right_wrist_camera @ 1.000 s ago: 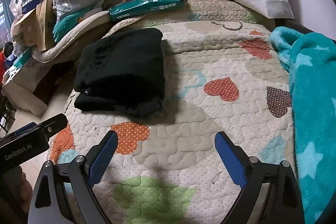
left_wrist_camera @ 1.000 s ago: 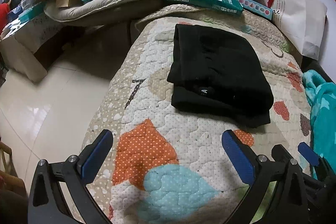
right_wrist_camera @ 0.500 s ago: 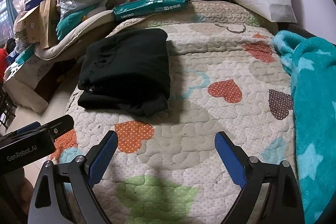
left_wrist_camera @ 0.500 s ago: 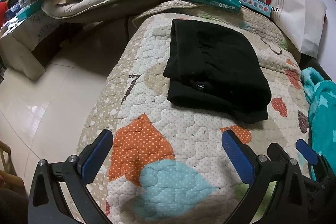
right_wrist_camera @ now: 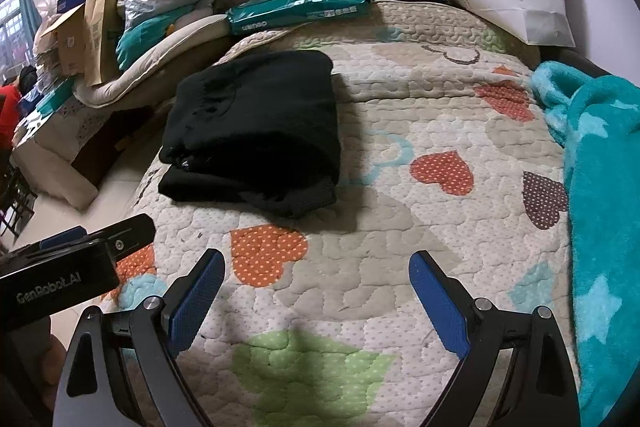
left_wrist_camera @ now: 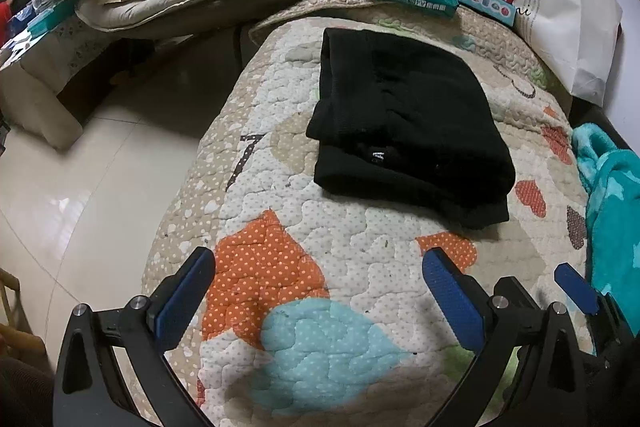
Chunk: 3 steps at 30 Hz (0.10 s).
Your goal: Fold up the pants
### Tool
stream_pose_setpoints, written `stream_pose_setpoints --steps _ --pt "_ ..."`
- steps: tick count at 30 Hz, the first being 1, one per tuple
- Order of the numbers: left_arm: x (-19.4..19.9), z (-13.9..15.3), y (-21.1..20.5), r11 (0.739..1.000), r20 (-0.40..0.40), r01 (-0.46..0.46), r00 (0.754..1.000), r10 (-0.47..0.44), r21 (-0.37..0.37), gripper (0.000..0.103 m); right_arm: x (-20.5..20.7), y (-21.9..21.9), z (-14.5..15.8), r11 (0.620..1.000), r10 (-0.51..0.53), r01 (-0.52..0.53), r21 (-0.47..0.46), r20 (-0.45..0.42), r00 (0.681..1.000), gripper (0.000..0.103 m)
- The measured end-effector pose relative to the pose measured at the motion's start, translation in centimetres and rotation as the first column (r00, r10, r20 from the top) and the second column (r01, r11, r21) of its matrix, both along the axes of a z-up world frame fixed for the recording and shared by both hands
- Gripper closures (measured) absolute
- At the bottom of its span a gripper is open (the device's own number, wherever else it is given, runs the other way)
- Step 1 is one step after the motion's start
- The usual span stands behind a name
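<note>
Cluttered room; quilted patchwork bedspread (left_wrist_camera: 360, 267) fills centre frame. Black fabric pants (left_wrist_camera: 408, 123), folded into a compact layered rectangle, lie upper centre, untouched, so folding looks complete. Left hand-held gripper (left_wrist_camera: 320, 291) and right hand-held gripper (right_wrist_camera: 316, 291) hover low in frame, both released, well apart from the bundle.

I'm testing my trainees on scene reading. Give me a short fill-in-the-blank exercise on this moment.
1. The folded pants are ____ in colour.
2. The pants lie on a quilt patterned with ____.
3. Both the left gripper and the right gripper are ____ and hold nothing.
4. The fluffy blanket with stars is ____.

Missing words: black; hearts; open; teal
</note>
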<state>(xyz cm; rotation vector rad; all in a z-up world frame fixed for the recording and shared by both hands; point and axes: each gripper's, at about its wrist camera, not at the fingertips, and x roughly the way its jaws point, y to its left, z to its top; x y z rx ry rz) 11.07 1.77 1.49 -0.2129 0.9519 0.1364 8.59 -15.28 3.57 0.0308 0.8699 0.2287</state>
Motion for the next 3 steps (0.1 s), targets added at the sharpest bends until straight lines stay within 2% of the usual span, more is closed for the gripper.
stream_pose_setpoints --steps 3 --pt "0.12 0.06 -0.03 1.000 -0.008 -0.009 1.000 0.009 -0.002 0.000 -0.11 0.06 -0.12 1.000 0.001 -0.001 -0.003 -0.001 1.000 0.007"
